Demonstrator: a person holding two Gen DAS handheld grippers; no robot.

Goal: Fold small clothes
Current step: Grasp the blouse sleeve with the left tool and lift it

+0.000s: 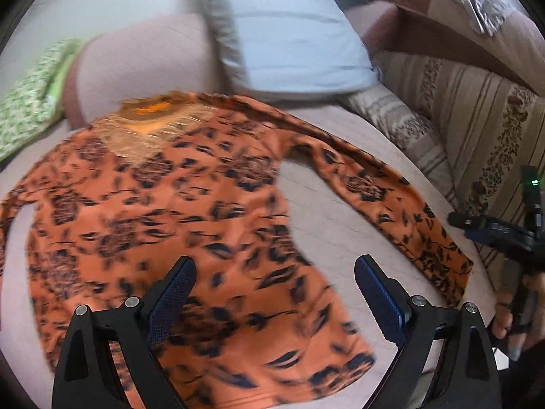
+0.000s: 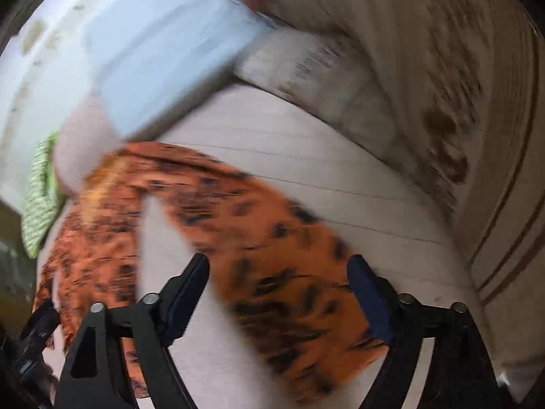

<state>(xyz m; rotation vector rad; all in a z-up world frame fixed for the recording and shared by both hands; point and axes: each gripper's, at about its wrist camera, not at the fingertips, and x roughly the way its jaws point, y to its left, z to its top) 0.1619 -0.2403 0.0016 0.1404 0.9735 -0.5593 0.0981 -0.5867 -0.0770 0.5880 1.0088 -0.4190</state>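
An orange top with a black flower print lies spread flat on the pale pink sofa seat, neckline at the far side. Its right sleeve stretches out to the right. My left gripper is open and empty, hovering over the lower hem of the top. My right gripper is open and empty above the end of that sleeve; its view is blurred. The right gripper also shows at the right edge of the left wrist view.
A light blue pillow and a pink cushion lie behind the top. A green patterned cloth is at the far left. A striped beige sofa back rises on the right.
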